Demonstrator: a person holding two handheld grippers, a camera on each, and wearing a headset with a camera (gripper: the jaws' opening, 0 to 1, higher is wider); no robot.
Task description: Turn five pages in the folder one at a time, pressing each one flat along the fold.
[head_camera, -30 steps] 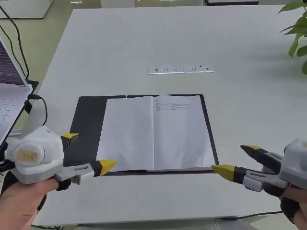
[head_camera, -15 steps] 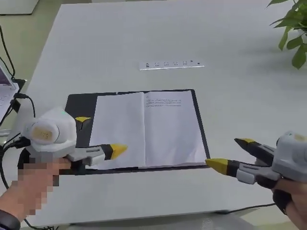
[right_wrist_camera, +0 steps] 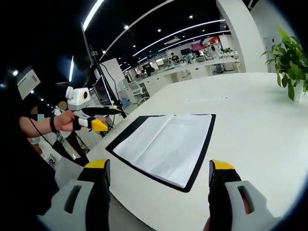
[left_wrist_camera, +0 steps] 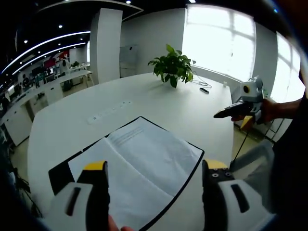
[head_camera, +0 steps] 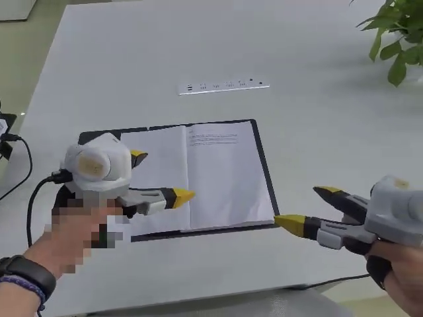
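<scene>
A black folder [head_camera: 228,175] lies open on the white table [head_camera: 317,132], white pages spread flat on both sides, with printed lines at the top of the right page. My left gripper [head_camera: 160,177] hovers open over the left page, its yellow tips apart. Off the folder's lower right corner, my right gripper [head_camera: 307,207] is open and holds nothing. In the left gripper view the folder [left_wrist_camera: 144,163] lies between the open jaws of my left gripper [left_wrist_camera: 155,166], and the right gripper [left_wrist_camera: 240,106] shows beyond. The right gripper view has the folder [right_wrist_camera: 166,144] ahead of my right gripper [right_wrist_camera: 159,166].
A flush power strip [head_camera: 223,86] sits in the table behind the folder. A potted plant [head_camera: 393,39] stands at the far right. A black cable [head_camera: 26,191] runs off the left edge. The table's near edge [head_camera: 218,294] is close below both grippers.
My left gripper has moved right and forward, from off the folder's lower left corner to above the left page. The right gripper has barely shifted; the head camera has panned right.
</scene>
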